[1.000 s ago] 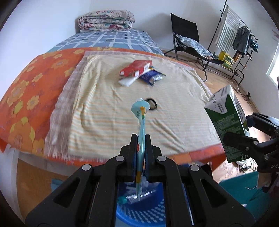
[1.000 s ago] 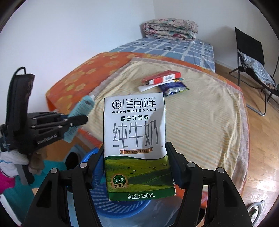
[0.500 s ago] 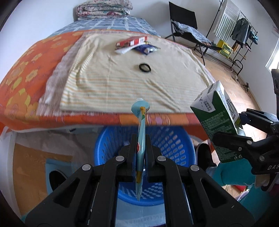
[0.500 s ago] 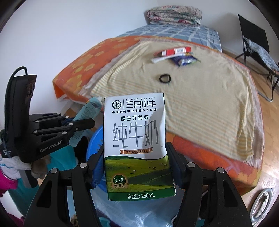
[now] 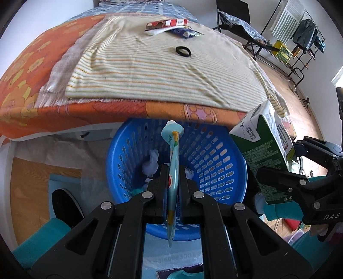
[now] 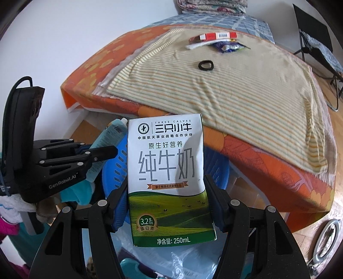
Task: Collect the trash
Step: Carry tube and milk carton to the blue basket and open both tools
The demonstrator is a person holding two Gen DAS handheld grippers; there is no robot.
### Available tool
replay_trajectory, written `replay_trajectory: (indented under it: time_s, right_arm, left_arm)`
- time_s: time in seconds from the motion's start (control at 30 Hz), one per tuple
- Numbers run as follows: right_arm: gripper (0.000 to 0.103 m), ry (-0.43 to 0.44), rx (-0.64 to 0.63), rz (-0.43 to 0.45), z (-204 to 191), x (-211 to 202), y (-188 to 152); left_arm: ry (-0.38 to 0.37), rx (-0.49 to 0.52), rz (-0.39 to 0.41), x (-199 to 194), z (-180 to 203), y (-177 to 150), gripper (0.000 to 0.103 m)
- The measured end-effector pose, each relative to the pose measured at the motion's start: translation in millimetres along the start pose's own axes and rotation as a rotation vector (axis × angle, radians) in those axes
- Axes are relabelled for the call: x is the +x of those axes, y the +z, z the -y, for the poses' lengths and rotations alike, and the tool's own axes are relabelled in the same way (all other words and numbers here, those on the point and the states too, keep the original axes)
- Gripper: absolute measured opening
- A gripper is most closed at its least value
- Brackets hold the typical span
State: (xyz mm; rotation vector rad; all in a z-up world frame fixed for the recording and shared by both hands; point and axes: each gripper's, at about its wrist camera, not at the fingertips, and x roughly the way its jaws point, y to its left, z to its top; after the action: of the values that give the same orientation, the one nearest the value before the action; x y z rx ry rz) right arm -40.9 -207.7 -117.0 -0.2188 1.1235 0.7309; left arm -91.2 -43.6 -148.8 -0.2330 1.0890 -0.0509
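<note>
Compared with a second ago, both tools have dropped from above the bed to just past its front edge, and the blue basket (image 5: pixel 220 171) now fills the middle of the left wrist view. There are two tools, each clamped on one piece of trash. The left tool (image 5: pixel 172 171) pinches a flat pale blue tube (image 5: pixel 174 154) edge-on between its fingers, cap end forward, directly over the basket's open mouth. The right tool (image 6: pixel 166 186) grips a white and green milk carton (image 6: pixel 167 171) upright by its two sides, over the basket's right rim. The single basket sits on the floor, tucked partly under the bed's edge; inside it lies some crumpled white paper (image 5: pixel 152 164), with other scraps too hidden to identify. On the bed, a striped cloth (image 5: pixel 163 70) carries four things: one black hair tie (image 5: pixel 183 51) alone near the middle, and farther back a cluster of one red box (image 5: pixel 169 23), one white strip (image 5: pixel 156 31) and one dark blue wrapper (image 5: pixel 185 32), touching or overlapping. The striped cloth between the hair tie and the bed's near edge is bare. A folding chair (image 5: pixel 240 19) stands right of the bed.
</note>
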Motion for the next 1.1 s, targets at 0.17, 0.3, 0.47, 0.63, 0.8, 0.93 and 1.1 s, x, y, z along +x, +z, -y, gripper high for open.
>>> replay_trajectory:
  time_s: [0.17, 0.3, 0.47, 0.63, 0.8, 0.93, 1.1]
  right_arm:
    - [0.064, 0.004, 0.014, -0.011, 1.0, 2.6, 1.8]
    - [0.065, 0.004, 0.022, -0.015, 1.2, 5.4, 3.0]
    - [0.065, 0.000, 0.026, -0.015, 2.1, 7.4, 5.2]
    - [0.065, -0.028, 0.044, -0.022, 5.8, 10.5, 7.2]
    - [0.065, -0.026, 0.062, -0.026, 10.1, 11.0, 7.5]
    - [0.065, -0.020, 0.056, -0.027, 8.6, 11.3, 7.6]
    - [0.065, 0.002, 0.058, -0.019, 7.6, 10.3, 8.4]
  left_arm:
    - [0.004, -0.007, -0.007, 1.5, -0.4, 0.4, 0.005]
    - [0.000, -0.019, -0.008, 1.4, -2.9, 1.9, 0.005]
    - [0.003, -0.020, -0.004, 0.8, -3.0, 4.2, 0.005]
    - [0.017, -0.032, -0.005, 0.5, -4.2, 5.2, 0.035]
    - [0.022, -0.050, 0.011, -2.4, -7.5, 6.4, 0.047]
    - [0.023, -0.055, 0.004, -1.5, -8.9, 6.2, 0.047]
    - [0.025, -0.054, 0.007, -2.3, -8.9, 5.7, 0.047]
